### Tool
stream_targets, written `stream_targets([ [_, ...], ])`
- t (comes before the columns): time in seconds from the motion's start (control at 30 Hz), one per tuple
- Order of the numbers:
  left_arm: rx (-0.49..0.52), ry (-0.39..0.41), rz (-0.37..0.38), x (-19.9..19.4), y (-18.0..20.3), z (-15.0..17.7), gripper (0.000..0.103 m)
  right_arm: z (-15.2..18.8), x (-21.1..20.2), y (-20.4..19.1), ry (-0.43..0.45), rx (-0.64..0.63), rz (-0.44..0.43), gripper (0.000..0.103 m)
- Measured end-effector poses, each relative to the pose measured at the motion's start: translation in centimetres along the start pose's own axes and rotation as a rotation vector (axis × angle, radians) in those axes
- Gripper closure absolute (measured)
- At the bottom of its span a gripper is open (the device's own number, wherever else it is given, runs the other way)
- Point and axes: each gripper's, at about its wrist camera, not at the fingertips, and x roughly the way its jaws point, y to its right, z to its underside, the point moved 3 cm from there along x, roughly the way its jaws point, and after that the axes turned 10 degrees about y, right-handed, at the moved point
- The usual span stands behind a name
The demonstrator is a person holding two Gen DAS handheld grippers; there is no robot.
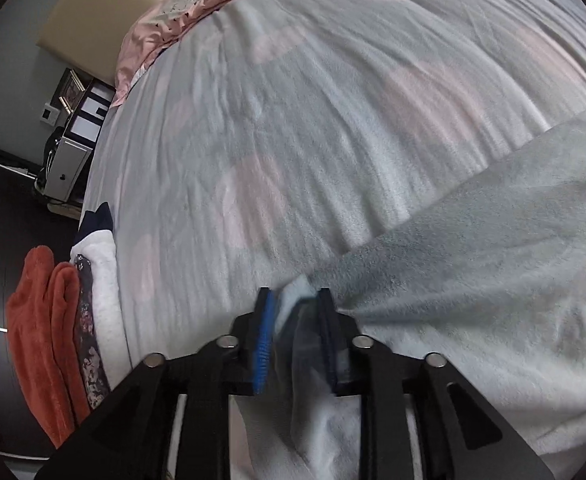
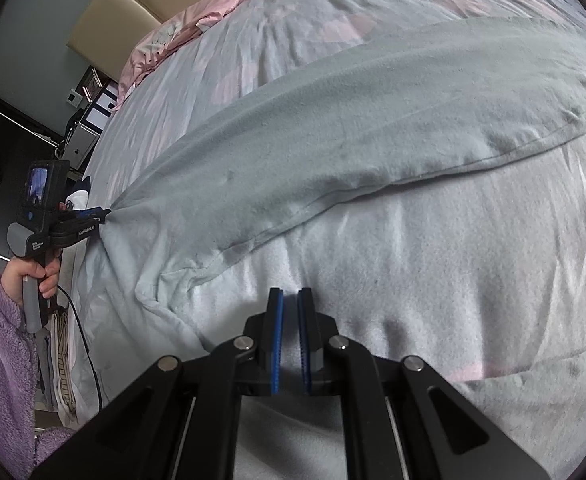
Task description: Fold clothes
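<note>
The wide bed [image 2: 433, 264], covered by a pale grey-and-pink fleece bedspread, serves as the folding surface: it is broad and soft enough to take a garment laid out at full spread. A beige padded headboard [image 2: 133, 12] and crumpled pink pillows [image 2: 197, 28] mark its far end.

Across the bed lies the large grey-green fleece garment [image 2: 373, 128], the piece being folded. It is drawn out into a long taut band that narrows to a gathered point at the left edge of the bed; the tension probably serves to straighten the cloth before the next fold. Its stitched hem runs diagonally across the right wrist view.

At the bed's left edge, a stack of already folded clothes [image 1: 89, 312] stands on edge: rust-orange plush, a dark floral piece, white fleece. It is presumably kept aside so finished items stay clear of the working area.

The left claw [image 2: 107, 211], carried on a pistol-style handle by a hand in a lilac fleece sleeve [image 2: 1, 352], has the garment's corner [image 1: 299, 304] bunched between its blue-padded fingers and pulls the cloth to a point. In the left wrist view the jaws stand partly apart with the cloth between them.

The right claw [image 2: 289, 312] is drawn nearly shut, with a narrow gap. Pale cloth appears to be pinched at its base, likely anchoring the near end.
</note>
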Motion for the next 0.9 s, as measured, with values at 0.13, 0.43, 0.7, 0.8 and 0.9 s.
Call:
stream_targets([
  [0.13,-0.123,0.069,0.036,-4.9,-0.2,1.6,0.057,-0.3,-0.7,0.0,0.018,0.002,0.007,0.093],
  [0.43,-0.056,0.102,0.121,-13.7,3.8,7.6,0.057,-0.9,-4.5,0.7,0.1,-0.006,0.042,0.093],
  [0.7,0.027,0.132,0.09,-19.1,4.9,11.2,0.057,0.9,-8.8,2.6,0.129,0.024,0.131,0.093],
  [0.8,0.097,0.156,0.068,-20.2,6.9,12.7,0.057,2.4,-9.5,3.2,0.1,0.024,0.192,0.093],
  [0.9,0.225,0.179,0.054,-21.2,9.8,14.4,0.057,4.2,-10.0,3.6,0.078,0.039,0.238,0.093],
])
